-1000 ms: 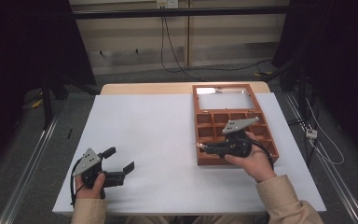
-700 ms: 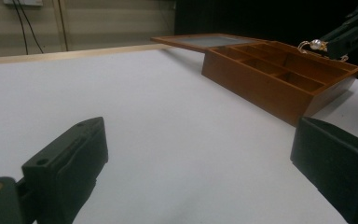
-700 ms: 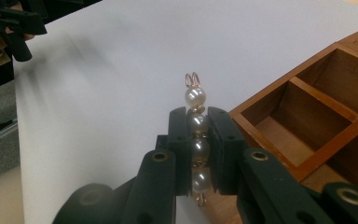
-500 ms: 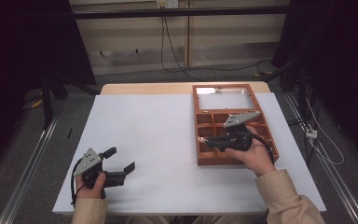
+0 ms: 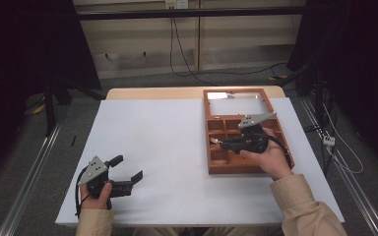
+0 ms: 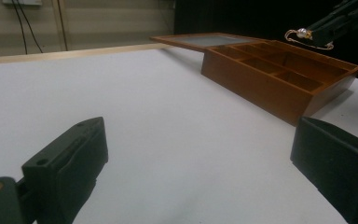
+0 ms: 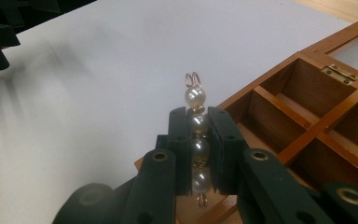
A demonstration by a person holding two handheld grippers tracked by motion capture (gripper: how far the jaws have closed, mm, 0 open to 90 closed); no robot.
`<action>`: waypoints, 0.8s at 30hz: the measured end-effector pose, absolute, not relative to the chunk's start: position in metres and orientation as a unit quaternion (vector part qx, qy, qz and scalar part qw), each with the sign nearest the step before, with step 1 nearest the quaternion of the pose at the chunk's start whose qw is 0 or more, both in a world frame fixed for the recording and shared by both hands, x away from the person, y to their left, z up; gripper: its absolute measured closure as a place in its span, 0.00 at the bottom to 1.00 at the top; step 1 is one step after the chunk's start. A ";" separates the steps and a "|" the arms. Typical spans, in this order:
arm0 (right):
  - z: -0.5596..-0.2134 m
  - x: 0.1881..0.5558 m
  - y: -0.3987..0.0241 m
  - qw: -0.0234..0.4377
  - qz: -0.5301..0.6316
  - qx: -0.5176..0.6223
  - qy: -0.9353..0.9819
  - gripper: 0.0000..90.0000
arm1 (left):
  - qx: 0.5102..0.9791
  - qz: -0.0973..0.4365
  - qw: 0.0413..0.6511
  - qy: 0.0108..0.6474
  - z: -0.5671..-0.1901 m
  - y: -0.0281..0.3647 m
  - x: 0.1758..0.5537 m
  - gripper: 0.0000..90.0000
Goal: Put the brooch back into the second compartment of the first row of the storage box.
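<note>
Right gripper [image 7: 197,140] clamped on a pearl string [image 7: 196,140] over the wooden box's [image 5: 216,167] left edge. Left gripper [image 5: 126,169] near-left on the table [image 5: 167,147], jaws apart, holding nothing.

We count two grippers: the left gripper [image 5: 128,180] and the right gripper [image 5: 220,143]. There are two hands, a left hand [image 5: 97,195] and a right hand [image 5: 270,160]. We see one wooden box [image 5: 231,167] with one lid [image 5: 235,91] laid open behind it, one brass hinge [image 7: 339,73] in the right gripper view, one white table [image 5: 167,142], and one pearl piece [image 7: 196,140] of four pearls in a row.
</note>
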State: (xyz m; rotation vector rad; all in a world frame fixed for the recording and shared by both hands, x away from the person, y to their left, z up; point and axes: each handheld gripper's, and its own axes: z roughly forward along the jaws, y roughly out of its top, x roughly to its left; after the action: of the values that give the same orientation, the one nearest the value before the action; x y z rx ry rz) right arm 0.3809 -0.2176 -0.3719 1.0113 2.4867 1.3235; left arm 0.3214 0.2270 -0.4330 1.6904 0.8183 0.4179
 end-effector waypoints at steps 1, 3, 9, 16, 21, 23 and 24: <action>-0.371 0.383 -0.217 0.076 0.441 0.338 0.828 0.90 | 0.721 0.178 0.572 0.349 -0.433 0.227 0.321 0.04; -0.371 0.384 -0.217 0.076 0.440 0.338 0.829 0.90 | 0.721 0.178 0.572 0.349 -0.433 0.227 0.321 0.04; -0.370 0.388 -0.218 0.078 0.443 0.341 0.826 0.90 | 0.721 0.178 0.572 0.349 -0.433 0.227 0.321 0.04; -0.369 0.392 -0.220 0.082 0.443 0.345 0.823 0.90 | 0.721 0.176 0.572 0.348 -0.433 0.226 0.321 0.04; -0.368 0.395 -0.222 0.083 0.445 0.348 0.821 0.90 | 0.721 0.177 0.572 0.350 -0.433 0.227 0.321 0.04; -0.367 0.397 -0.222 0.085 0.444 0.349 0.821 0.90 | 0.721 0.177 0.572 0.348 -0.433 0.227 0.321 0.04; -0.367 0.398 -0.222 0.086 0.444 0.349 0.821 0.90 | 0.721 0.177 0.572 0.348 -0.433 0.227 0.321 0.04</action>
State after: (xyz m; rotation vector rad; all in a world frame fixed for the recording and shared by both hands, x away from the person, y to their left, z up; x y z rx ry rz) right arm 0.3976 -0.2224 -0.3668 1.0407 2.4466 1.3220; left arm 0.3210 0.2267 -0.4332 1.6917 0.8166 0.4142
